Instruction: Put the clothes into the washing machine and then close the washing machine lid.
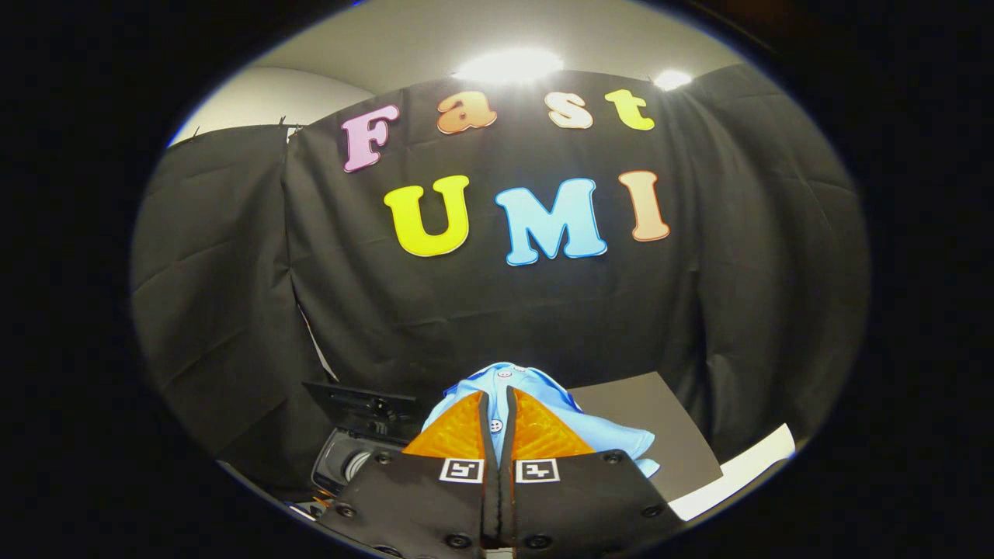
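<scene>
Black cloth (497, 310) hangs all around as the booth wall, wrinkled and creased, with a pale ceiling (435, 39) above it and two bright lights (509, 66) glaring over the top edge. Down low on the right there's a grey table (668, 435), flat and matte, with a white strip (738, 473) running along its near right edge.

Over on the left, lower than the table, you can see the washing machine (353, 458): a dark body with a rounded light opening, and its dark lid (361, 404) standing up behind it, so it's open.

The clothes (543, 396) are a light blue shirt, kind of bunched up, with small white buttons showing, one near the top of the bundle and one right in the slot between the fingers. It looks soft and crumpled, spilling out to the right over the table side, with a fold drooping at the near right.

The gripper (497, 411) is pinched nearly closed, just a thin gap left, and the blue cloth sits squeezed in that gap, so both fingers are clamped on the shirt, which bulges out just beyond the fingertips.
</scene>
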Available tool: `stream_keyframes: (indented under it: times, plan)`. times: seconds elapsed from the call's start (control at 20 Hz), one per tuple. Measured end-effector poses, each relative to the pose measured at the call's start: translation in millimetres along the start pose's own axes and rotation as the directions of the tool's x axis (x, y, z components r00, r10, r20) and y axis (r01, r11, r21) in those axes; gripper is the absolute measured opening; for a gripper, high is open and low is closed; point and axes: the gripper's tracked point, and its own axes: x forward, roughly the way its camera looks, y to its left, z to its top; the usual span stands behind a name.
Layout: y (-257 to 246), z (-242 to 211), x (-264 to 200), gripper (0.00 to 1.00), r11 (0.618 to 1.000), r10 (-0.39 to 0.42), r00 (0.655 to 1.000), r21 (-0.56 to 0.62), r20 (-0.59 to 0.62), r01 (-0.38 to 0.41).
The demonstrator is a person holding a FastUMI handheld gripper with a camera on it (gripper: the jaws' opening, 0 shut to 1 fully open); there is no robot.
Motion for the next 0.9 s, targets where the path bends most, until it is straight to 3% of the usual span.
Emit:
stream_keyframes:
  times: [0.9]
  plan:
    - [205, 3, -15, 0.01, 0.995, 0.091, 0.995, -0.033, 0.039, -0.090]
